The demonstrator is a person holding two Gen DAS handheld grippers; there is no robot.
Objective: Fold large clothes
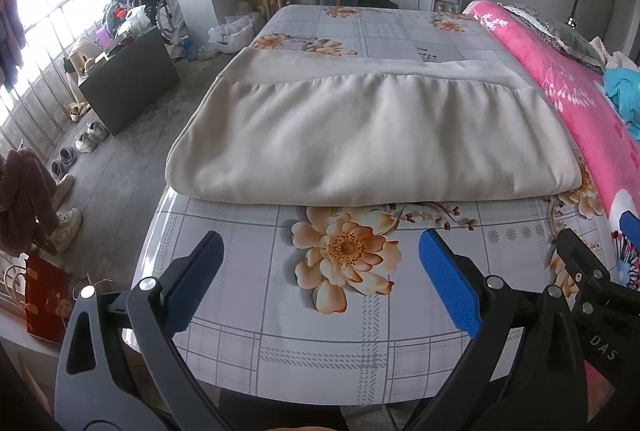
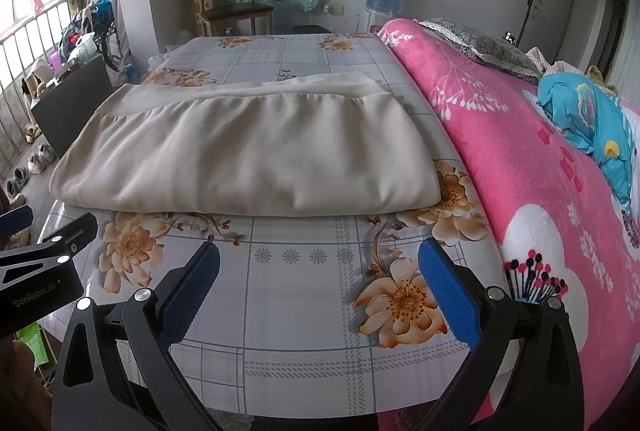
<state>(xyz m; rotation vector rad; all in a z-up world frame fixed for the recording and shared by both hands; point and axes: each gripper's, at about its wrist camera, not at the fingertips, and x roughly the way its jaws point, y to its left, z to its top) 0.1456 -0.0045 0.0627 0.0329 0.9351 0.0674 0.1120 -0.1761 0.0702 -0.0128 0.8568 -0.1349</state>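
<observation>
1. Beige garment (image 1: 372,135) lies folded across the middle of the bed (image 1: 360,343), right by the pink blanket (image 1: 568,87).
2. Left gripper (image 1: 320,263) and right gripper (image 2: 320,271) hang spread wide over the near edge, holding nothing.

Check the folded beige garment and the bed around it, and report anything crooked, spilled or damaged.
Nothing stands out. The beige garment lies flat on the floral sheet, folded, edges roughly even, only soft wrinkles. Left gripper and right gripper hang open, apart from it.
</observation>
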